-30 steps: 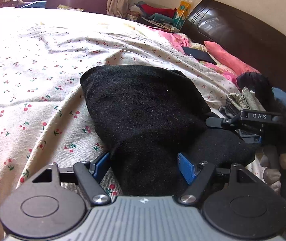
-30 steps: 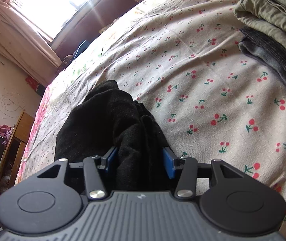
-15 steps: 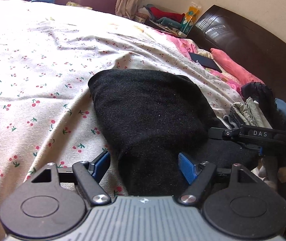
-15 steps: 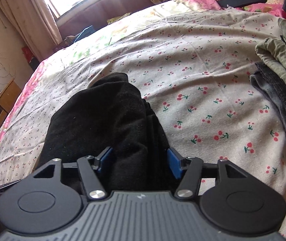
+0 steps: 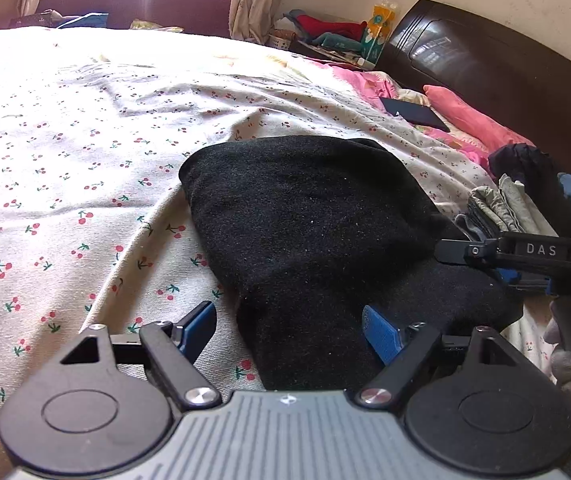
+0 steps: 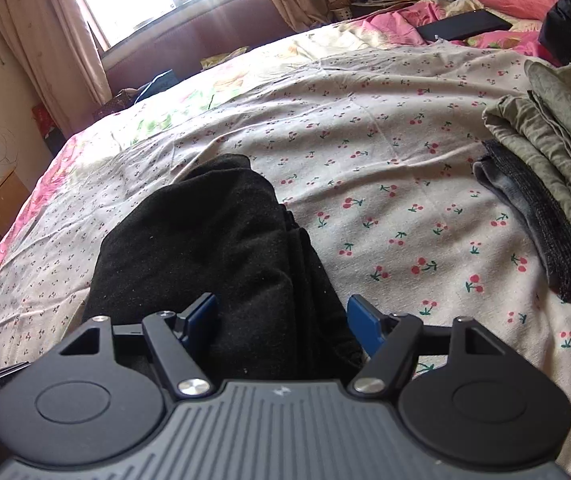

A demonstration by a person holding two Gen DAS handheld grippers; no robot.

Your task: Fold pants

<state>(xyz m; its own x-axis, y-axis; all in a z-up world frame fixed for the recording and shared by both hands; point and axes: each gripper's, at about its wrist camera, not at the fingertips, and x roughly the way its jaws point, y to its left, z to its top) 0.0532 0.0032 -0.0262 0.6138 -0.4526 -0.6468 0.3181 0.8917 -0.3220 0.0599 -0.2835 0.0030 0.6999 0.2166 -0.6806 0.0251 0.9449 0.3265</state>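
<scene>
Black pants (image 5: 305, 220) lie folded into a thick bundle on the cherry-print bedsheet (image 5: 65, 184). My left gripper (image 5: 289, 320) straddles their near end with its jaws opening; the left blue pad (image 5: 201, 320) stands clear over the sheet. My right gripper's upper finger (image 5: 465, 249) shows at the bundle's right edge. In the right wrist view the same pants (image 6: 205, 248) run away between the jaws of my right gripper (image 6: 281, 312), which is open; the right pad (image 6: 365, 328) stands off the fabric.
A stack of folded olive and grey clothes (image 6: 545, 152) lies right of the pants. A black tablet (image 5: 413, 114) and a pink pillow (image 5: 473, 120) rest by the dark headboard (image 5: 485, 60). A cluttered nightstand (image 5: 325, 40) and a window seat lie beyond the bed.
Both grippers' jaws have spread wider around the pants. The left gripper's left pad has come off the fabric. The right gripper has rolled and lifted a little.
</scene>
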